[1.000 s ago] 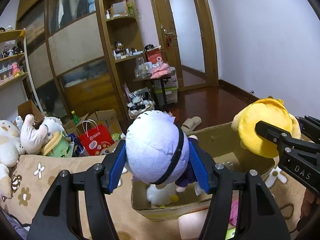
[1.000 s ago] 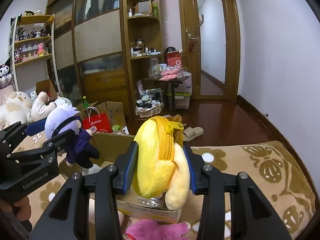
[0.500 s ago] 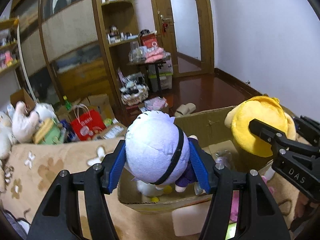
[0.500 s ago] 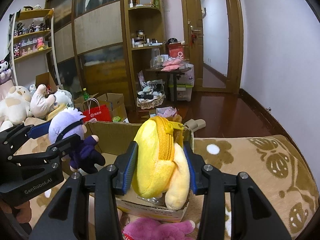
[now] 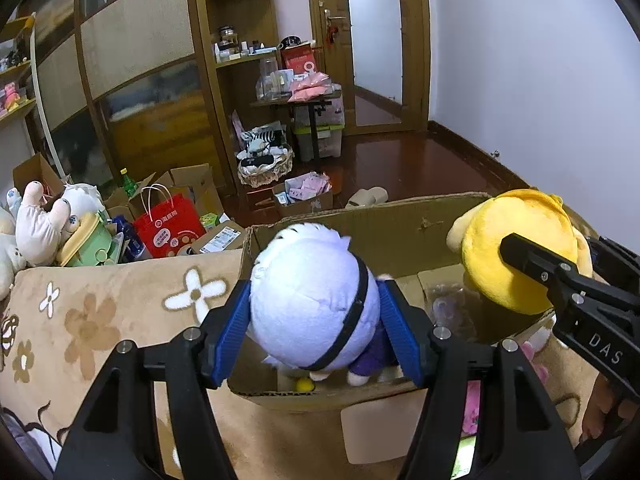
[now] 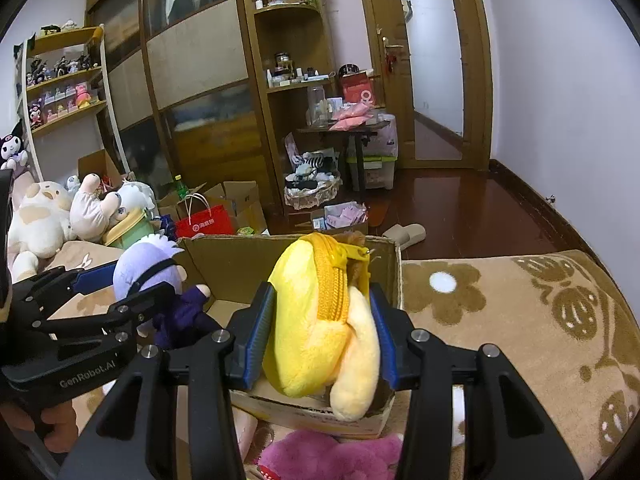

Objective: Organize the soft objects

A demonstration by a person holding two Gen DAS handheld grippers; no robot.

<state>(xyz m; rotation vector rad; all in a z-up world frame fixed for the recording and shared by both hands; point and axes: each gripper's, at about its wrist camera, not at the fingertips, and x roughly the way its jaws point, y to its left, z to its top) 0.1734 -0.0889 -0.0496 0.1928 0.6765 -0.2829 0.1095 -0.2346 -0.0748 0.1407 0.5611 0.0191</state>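
Fuzzy lilac plush doll (image 5: 316, 312), fleecy yellow plush pouch (image 6: 320, 320) with woven zipper, matt corrugated cardboard box (image 5: 400, 232), velvety patterned blanket (image 6: 520, 320), glossy dark wood floor (image 6: 460, 208), ribbed blue pads (image 5: 230, 334).

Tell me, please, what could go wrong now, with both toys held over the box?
1. The two grippers are close over one small box; the left gripper and right gripper might bump if both lower together.
2. The yellow toy hangs above the box's near rim, so it may fall outside, onto the pink toy.
3. The doll might catch the rim.
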